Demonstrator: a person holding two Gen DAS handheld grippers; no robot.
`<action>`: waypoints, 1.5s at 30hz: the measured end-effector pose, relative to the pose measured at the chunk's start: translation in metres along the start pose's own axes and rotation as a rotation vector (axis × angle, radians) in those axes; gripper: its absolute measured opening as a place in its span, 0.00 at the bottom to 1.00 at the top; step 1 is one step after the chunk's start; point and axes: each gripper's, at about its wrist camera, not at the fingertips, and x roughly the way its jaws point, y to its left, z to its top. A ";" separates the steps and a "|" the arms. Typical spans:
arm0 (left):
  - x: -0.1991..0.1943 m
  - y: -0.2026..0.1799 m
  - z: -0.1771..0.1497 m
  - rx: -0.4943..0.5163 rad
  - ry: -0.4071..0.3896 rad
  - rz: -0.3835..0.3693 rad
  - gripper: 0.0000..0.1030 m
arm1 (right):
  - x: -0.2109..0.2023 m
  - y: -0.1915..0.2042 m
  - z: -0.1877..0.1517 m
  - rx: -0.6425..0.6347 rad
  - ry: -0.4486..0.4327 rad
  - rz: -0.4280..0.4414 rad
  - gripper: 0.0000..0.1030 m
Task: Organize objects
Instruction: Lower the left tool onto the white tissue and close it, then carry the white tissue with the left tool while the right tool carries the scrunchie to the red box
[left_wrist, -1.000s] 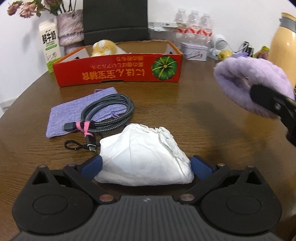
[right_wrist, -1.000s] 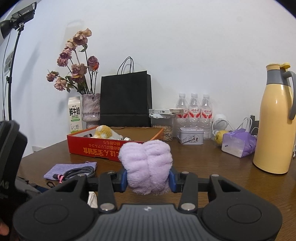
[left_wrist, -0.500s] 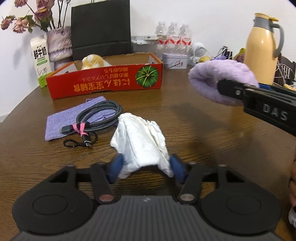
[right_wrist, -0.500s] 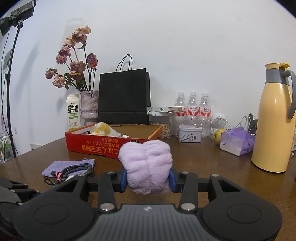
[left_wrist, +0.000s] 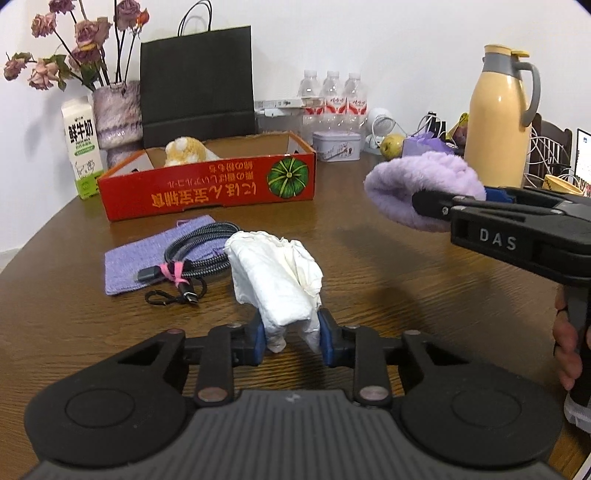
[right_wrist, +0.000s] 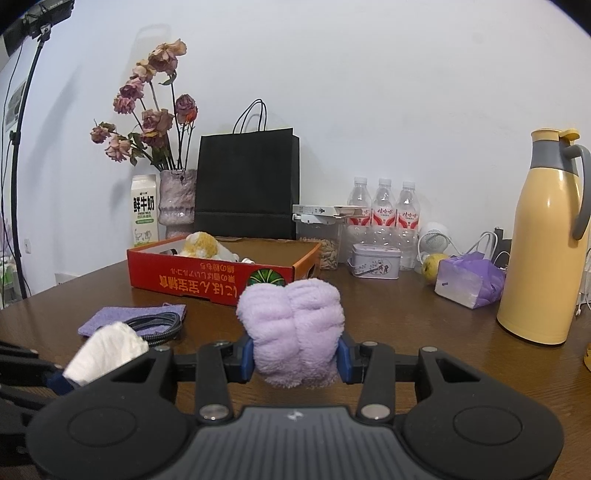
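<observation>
Brown wooden table (left_wrist: 369, 266) holds a red cardboard box (left_wrist: 207, 192) at the back with a yellow plush toy (left_wrist: 184, 151) inside, and nearer, a purple knit cloth (left_wrist: 136, 258) with a coiled braided cable (left_wrist: 199, 254) lying on it. Right gripper (right_wrist: 295, 360) is clamped on a fluffy purple towel (right_wrist: 293, 328), held up off the table, right of the box. Left gripper (left_wrist: 291, 341) jaws have just been closing and now pinch the white crumpled cloth (left_wrist: 273, 277) by its lower end, beside the cable.
</observation>
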 end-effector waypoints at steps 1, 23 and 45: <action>-0.002 0.001 0.000 -0.002 -0.004 0.001 0.27 | 0.000 0.000 0.000 -0.001 0.000 -0.001 0.39; -0.039 0.028 0.023 -0.014 -0.165 0.025 0.26 | -0.006 0.013 0.012 0.005 -0.040 0.029 0.39; -0.016 0.086 0.085 -0.076 -0.276 0.047 0.26 | 0.047 0.075 0.068 -0.023 -0.067 0.074 0.39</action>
